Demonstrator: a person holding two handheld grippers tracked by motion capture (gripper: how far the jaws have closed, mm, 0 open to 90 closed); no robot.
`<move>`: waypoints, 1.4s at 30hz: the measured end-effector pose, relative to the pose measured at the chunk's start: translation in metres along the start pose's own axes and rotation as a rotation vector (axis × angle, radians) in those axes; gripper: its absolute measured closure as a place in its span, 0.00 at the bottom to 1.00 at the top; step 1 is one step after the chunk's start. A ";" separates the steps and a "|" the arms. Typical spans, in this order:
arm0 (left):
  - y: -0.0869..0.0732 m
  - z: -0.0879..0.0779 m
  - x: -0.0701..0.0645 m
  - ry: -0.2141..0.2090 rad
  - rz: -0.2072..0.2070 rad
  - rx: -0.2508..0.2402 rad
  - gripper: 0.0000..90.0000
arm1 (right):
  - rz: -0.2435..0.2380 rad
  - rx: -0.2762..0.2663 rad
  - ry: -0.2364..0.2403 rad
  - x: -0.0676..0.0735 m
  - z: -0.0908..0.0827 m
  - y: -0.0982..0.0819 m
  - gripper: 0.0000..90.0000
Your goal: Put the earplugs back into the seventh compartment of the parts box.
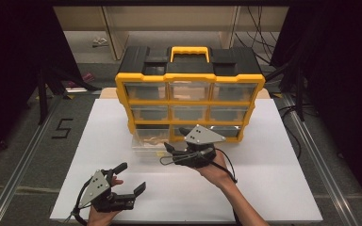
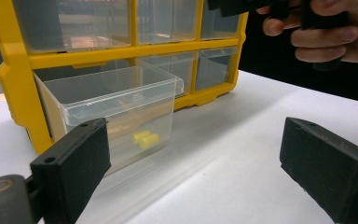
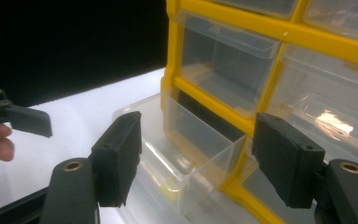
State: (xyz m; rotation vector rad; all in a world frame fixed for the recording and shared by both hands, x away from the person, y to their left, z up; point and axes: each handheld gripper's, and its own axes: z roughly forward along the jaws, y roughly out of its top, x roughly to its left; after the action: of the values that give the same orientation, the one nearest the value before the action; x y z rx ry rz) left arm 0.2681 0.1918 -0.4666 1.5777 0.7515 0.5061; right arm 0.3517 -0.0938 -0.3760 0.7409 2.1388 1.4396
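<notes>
While a "5" marks the floor, both grippers' jaws gape beside the organizer.

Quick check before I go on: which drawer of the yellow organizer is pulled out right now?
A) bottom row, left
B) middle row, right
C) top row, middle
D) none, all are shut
A: the clear drawer at the bottom left of the yellow organizer juts out over the white table, with small yellow pieces inside; the other drawers sit flush.
</notes>
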 end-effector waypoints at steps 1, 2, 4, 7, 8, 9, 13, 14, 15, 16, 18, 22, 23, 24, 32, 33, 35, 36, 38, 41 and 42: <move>0.000 0.000 0.000 -0.002 -0.002 0.003 0.09 | 0.000 -0.008 -0.001 0.000 -0.003 -0.001 0.37; 0.000 0.000 0.000 -0.003 -0.002 0.004 0.09 | 0.001 -0.015 -0.002 0.000 -0.006 -0.002 0.37; 0.000 0.001 0.000 -0.004 -0.001 0.005 0.09 | 0.001 -0.021 -0.003 0.000 -0.009 -0.004 0.37; 0.000 0.001 -0.001 -0.009 0.005 0.007 0.09 | 0.000 -0.043 -0.016 -0.002 -0.019 -0.009 0.37; 0.000 0.001 -0.001 -0.009 0.006 0.006 0.09 | 0.000 -0.043 -0.016 -0.002 -0.019 -0.009 0.37; 0.000 0.001 -0.001 -0.009 0.005 0.006 0.09 | 0.011 -0.055 -0.018 -0.004 -0.023 -0.011 0.37; 0.000 0.000 0.000 -0.009 0.004 0.005 0.09 | 0.011 -0.055 -0.026 -0.006 -0.028 -0.016 0.37; 0.000 0.000 0.000 -0.009 0.005 0.006 0.09 | 0.013 -0.058 -0.028 -0.006 -0.029 -0.017 0.37; 0.000 0.000 0.000 -0.009 0.005 0.006 0.09 | 0.015 -0.059 -0.031 -0.007 -0.031 -0.019 0.37; 0.000 0.001 -0.001 -0.010 0.006 0.006 0.09 | 0.017 -0.060 -0.031 -0.007 -0.032 -0.020 0.37; 0.000 0.001 -0.001 -0.011 0.006 0.007 0.09 | 0.014 -0.067 -0.039 -0.008 -0.037 -0.024 0.36; 0.000 0.001 -0.001 -0.013 0.007 0.006 0.09 | 0.014 -0.078 -0.045 -0.009 -0.042 -0.029 0.34; 0.000 0.000 -0.001 -0.014 0.008 0.005 0.09 | 0.014 -0.078 -0.045 -0.009 -0.042 -0.029 0.34; 0.000 0.000 -0.001 -0.014 0.008 0.004 0.09 | 0.021 -0.088 -0.050 -0.011 -0.045 -0.031 0.33; 0.000 0.000 -0.001 -0.014 0.008 0.004 0.09 | 0.040 -0.107 -0.052 -0.013 -0.052 -0.038 0.32; 0.000 0.000 -0.001 -0.014 0.009 0.003 0.09 | 0.035 -0.112 -0.057 -0.013 -0.055 -0.041 0.32; 0.000 0.000 -0.001 -0.015 0.009 0.003 0.09 | 0.036 -0.113 -0.058 -0.012 -0.056 -0.043 0.32; 0.000 0.000 -0.001 -0.015 0.009 0.003 0.09 | 0.035 -0.114 -0.060 -0.012 -0.057 -0.044 0.32; 0.000 0.000 -0.001 -0.015 0.008 0.003 0.09 | 0.035 -0.117 -0.062 -0.012 -0.060 -0.048 0.32; 0.000 0.000 -0.001 -0.016 0.008 0.003 0.09 | 0.046 -0.121 -0.064 -0.012 -0.066 -0.057 0.32; 0.000 0.000 -0.001 -0.016 0.008 0.003 0.09 | 0.046 -0.121 -0.064 -0.012 -0.066 -0.057 0.32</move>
State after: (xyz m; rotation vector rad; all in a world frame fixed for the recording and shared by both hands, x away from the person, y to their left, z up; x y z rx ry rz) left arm 0.2672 0.1909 -0.4662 1.5864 0.7352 0.4978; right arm 0.3087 -0.1645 -0.4052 0.7844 1.9792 1.5332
